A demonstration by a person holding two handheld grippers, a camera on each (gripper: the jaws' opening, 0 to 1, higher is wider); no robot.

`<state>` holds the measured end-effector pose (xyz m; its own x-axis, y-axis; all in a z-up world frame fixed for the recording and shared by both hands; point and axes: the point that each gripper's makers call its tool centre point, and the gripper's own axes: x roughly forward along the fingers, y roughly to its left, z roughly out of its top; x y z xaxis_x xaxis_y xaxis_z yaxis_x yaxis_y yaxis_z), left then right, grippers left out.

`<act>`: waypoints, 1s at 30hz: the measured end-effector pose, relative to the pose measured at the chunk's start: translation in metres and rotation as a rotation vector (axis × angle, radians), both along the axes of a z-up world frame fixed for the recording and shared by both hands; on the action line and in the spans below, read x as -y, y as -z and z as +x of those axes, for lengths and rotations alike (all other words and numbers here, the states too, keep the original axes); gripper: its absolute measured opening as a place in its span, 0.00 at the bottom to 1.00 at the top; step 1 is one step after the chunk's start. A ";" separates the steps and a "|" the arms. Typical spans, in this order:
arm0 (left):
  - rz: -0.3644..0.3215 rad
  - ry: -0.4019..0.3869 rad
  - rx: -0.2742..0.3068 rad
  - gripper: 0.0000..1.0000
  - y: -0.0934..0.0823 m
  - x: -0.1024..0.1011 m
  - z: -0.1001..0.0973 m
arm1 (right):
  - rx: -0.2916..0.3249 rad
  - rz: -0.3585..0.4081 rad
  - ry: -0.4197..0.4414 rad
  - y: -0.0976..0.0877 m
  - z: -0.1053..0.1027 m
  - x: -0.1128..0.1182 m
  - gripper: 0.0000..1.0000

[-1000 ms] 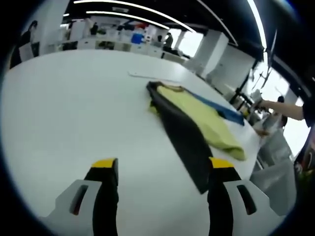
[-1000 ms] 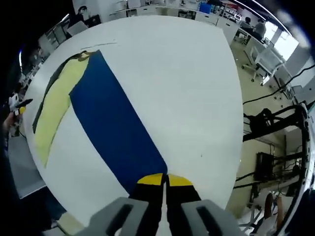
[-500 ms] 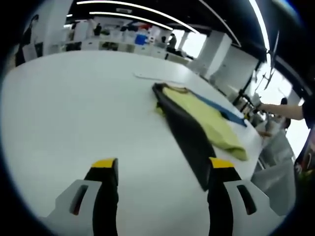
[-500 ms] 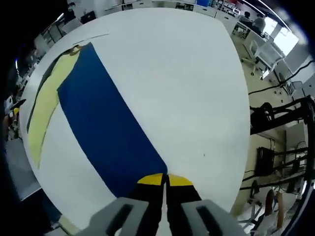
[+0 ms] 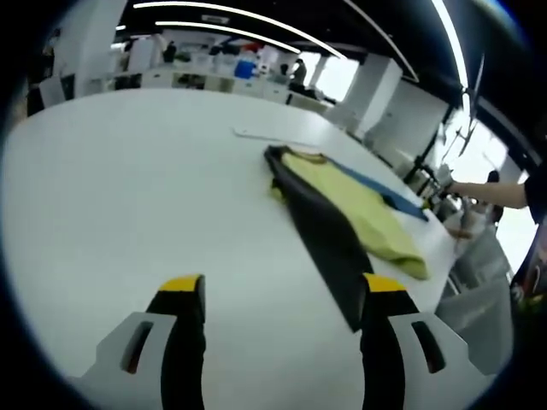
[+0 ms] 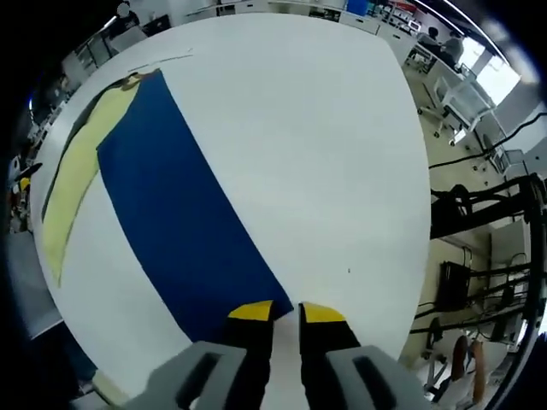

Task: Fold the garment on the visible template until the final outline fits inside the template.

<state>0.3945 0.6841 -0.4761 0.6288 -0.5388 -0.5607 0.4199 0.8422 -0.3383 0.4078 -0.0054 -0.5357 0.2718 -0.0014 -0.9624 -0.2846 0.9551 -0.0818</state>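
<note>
A garment lies flat on the white table [image 5: 102, 188]. In the left gripper view it shows a dark grey panel [image 5: 329, 243] nearest me, a yellow-green panel [image 5: 363, 209] behind it and a thin blue strip [image 5: 385, 192] beyond. My left gripper [image 5: 284, 290] hovers over bare table, open and holding nothing, its right jaw close to the dark panel's near tip. In the right gripper view the blue panel [image 6: 179, 213] stretches away, with the yellow panel [image 6: 77, 179] along its left side. My right gripper [image 6: 286, 313] is slightly open at the blue panel's near corner, with white table showing between the jaws.
A thin white sheet edge [image 5: 265, 132] lies on the table past the garment's far end. A person's arm [image 5: 496, 192] reaches in at the right. The table's rim [image 6: 410, 256] drops to a floor with chairs and cables. Desks and people stand in the background.
My right gripper's jaws, shut at the blue panel's corner before, have parted a little. The left gripper and the garment have stayed put.
</note>
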 end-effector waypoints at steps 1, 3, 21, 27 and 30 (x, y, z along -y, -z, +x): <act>-0.002 0.000 -0.001 0.70 0.000 0.000 0.000 | 0.000 -0.003 0.001 -0.001 -0.001 0.001 0.24; -0.002 0.000 0.000 0.70 0.000 0.000 -0.001 | 0.001 0.003 0.012 0.000 0.000 0.009 0.31; -0.022 0.008 0.016 0.70 -0.004 0.002 -0.001 | 0.271 0.074 0.034 -0.030 0.015 0.005 0.86; -0.028 0.008 0.024 0.70 -0.006 0.002 -0.001 | 0.319 0.108 0.006 -0.040 0.015 -0.010 0.92; -0.032 0.007 0.031 0.70 -0.008 0.003 -0.001 | 0.345 0.124 -0.020 -0.046 0.014 -0.021 0.95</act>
